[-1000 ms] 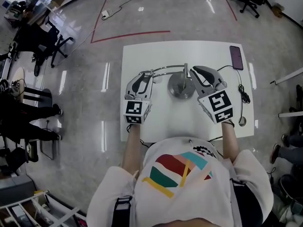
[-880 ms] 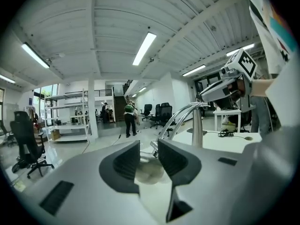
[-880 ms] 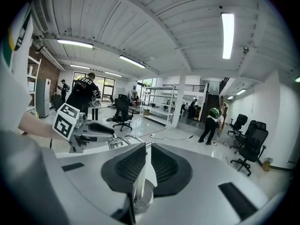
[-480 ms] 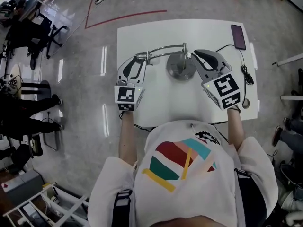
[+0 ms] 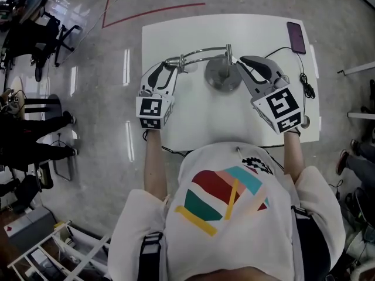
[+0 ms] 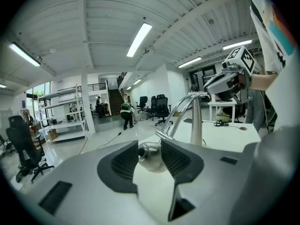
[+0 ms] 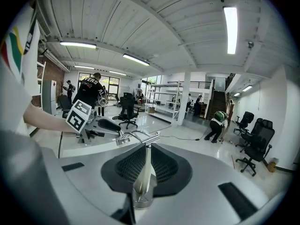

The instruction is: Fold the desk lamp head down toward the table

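A white table (image 5: 193,31) carried the desk lamp (image 5: 222,76), its round base standing near the middle, with a curved chrome arm (image 5: 202,52) reaching from the upright post (image 7: 146,170) toward the table's left side. The left gripper (image 6: 150,150) pointed at the arm's far end, its jaws wide and just opening, and the rounded lamp head (image 6: 151,159) sat between the ribbed pads (image 6: 123,161) without being squeezed. The right gripper (image 7: 146,159) had its jaws nearly together, clamped on the slim upright post just above the base.
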